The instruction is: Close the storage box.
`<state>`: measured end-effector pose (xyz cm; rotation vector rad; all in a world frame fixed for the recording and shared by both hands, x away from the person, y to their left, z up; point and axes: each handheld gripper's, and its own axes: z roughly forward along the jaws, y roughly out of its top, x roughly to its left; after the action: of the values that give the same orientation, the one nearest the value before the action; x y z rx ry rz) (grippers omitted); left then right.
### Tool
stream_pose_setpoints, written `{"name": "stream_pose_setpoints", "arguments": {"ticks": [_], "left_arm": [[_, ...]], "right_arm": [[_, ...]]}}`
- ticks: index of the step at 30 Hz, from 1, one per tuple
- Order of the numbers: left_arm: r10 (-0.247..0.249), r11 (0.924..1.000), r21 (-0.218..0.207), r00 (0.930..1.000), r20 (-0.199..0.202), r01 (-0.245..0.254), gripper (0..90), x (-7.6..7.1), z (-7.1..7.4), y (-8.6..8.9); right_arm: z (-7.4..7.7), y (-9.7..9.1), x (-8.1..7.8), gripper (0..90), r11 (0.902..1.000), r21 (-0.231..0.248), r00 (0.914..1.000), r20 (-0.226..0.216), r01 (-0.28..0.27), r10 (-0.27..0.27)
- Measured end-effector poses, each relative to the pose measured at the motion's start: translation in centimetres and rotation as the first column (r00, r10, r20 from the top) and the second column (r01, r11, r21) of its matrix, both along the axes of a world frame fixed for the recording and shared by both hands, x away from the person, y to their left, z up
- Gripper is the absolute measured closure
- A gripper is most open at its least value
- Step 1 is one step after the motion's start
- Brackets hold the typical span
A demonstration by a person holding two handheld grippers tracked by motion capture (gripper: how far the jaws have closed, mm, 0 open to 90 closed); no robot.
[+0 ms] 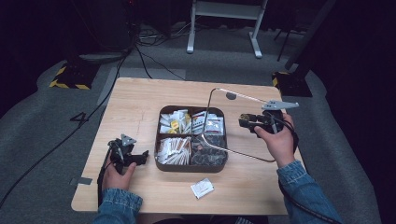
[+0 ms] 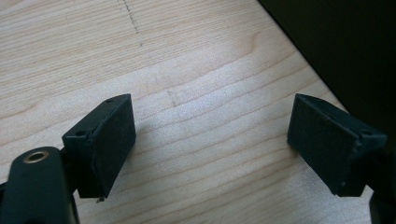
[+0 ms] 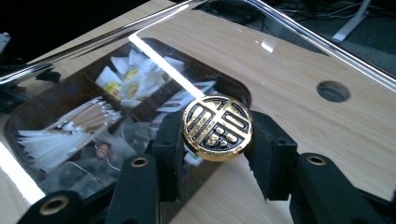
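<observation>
Right claw (image 3: 217, 128) is lifting a clear lid off a snack tray.
It is gripping the lid's (image 1: 219, 123) gold knob (image 3: 217, 128) above the tray (image 1: 161, 140) at the worktop's (image 1: 135, 102) centre; left claw (image 2: 210, 149) is resting open near the left edge.

I count: hand-held grippers 2 (image 1: 140, 157) (image 1: 243, 121) | tray (image 1: 161, 161) 1, compartments 4 | clear lid (image 1: 219, 116) 1 | gold knob (image 3: 217, 127) 1 | loose packet (image 1: 202, 188) 1 | tabletop (image 1: 135, 107) 1

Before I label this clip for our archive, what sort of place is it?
Probably a recording lab or studio: a lone wooden table on grey carpet, floor cables, hazard-striped stand bases against dark surrounds.
</observation>
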<state>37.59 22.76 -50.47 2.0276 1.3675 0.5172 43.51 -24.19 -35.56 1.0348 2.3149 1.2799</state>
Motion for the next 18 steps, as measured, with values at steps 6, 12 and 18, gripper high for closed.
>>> {"name": "stream_pose_setpoints", "arguments": {"ticks": [6, 12, 18], "left_arm": [[0.0, 1.0, -0.001, 1.0, 0.0, 0.0, 15.6, 0.0, 0.0, 0.0], [-0.001, 1.0, -0.001, 1.0, 0.0, 0.001, 15.6, 0.0, 0.0, 0.0], [-0.001, 1.0, -0.001, 1.0, 0.0, 0.001, 15.6, 0.0, 0.0, 0.0]], "right_arm": [[0.5, 2.6, 0.5, 59.2, 0.9994, -0.015, 0.9995, -0.006, -0.032, 0.032], [0.9, 4.6, 0.9, 59.2, 0.9976, -0.031, 0.9981, -0.008, -0.062, 0.062], [1.1, 6.5, 1.4, 59.2, 0.995, -0.039, 0.9957, -0.015, -0.092, 0.091]]}}
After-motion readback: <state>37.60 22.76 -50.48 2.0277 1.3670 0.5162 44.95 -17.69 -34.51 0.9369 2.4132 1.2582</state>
